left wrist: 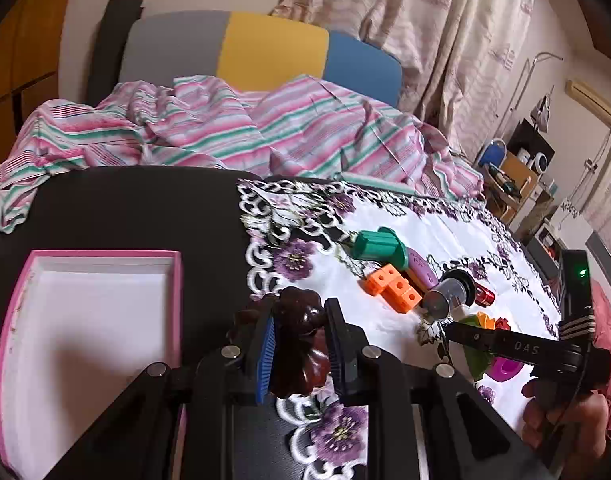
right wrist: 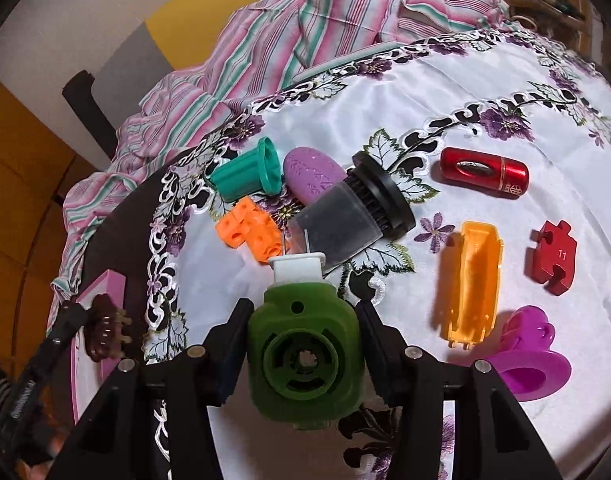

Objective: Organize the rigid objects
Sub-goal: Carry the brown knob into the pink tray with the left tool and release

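Note:
My left gripper (left wrist: 299,322) is shut on a dark brown hair claw clip (left wrist: 301,344), held just right of the pink-rimmed white box (left wrist: 177,276); the clip also shows in the right wrist view (right wrist: 105,330). My right gripper (right wrist: 303,306) is shut on a green plastic part with a white tip (right wrist: 305,354), above the white flowered cloth (right wrist: 485,80). On the cloth lie a teal spool (right wrist: 245,174), a purple oval (right wrist: 311,172), orange cubes (right wrist: 251,230), a grey cylinder with a black rim (right wrist: 353,212), a red tube (right wrist: 483,172), an orange shell (right wrist: 471,284), a red puzzle piece (right wrist: 553,256) and a magenta piece (right wrist: 529,356).
The cloth covers the right part of a black table (left wrist: 125,208). A striped pink sheet (left wrist: 225,128) is bunched behind the table, in front of a grey, yellow and blue chair back (left wrist: 265,48). Curtains (left wrist: 425,20) hang at the back right.

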`<state>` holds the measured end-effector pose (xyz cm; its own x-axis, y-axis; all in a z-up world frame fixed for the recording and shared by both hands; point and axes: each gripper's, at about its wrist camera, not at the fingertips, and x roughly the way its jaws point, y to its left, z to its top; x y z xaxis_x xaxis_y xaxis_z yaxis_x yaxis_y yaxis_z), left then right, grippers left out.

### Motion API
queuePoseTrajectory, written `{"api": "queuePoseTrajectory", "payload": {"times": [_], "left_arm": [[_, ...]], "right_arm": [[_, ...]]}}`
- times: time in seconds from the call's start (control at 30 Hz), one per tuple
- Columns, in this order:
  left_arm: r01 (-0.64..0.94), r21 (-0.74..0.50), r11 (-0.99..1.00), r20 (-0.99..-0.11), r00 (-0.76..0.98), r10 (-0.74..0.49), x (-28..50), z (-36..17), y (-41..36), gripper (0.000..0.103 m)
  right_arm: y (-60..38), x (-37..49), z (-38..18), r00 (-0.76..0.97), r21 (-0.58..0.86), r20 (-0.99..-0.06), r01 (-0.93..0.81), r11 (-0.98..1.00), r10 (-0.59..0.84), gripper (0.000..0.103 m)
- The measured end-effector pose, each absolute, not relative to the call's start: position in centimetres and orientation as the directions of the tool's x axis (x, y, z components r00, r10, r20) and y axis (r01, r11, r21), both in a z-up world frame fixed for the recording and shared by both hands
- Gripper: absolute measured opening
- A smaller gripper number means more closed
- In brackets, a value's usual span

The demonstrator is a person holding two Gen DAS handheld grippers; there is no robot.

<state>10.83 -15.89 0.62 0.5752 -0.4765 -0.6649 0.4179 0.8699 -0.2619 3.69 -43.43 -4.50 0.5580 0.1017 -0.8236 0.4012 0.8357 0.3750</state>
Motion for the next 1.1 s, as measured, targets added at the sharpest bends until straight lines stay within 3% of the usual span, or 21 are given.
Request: {"api": "queuePoseTrajectory", "payload": {"times": [0.7, 1.1], "left_arm": [[0.131, -0.239, 0.962, -0.718, 0.643, -0.266, 17.2, -2.3, -0.4, 0.023], [0.084, -0.207, 0.975, -0.717, 0.665, -0.21, 21.2, -3.2, 1.6, 0.025]], "right_arm": [[-39.6, 4.2, -3.6, 0.573, 0.311, -0.81, 0.24, 0.919, 0.125, 0.053], [-39.8, 4.4, -3.9, 0.567, 0.312, -0.815, 0.253, 0.916, 0.121, 0.053]]}}
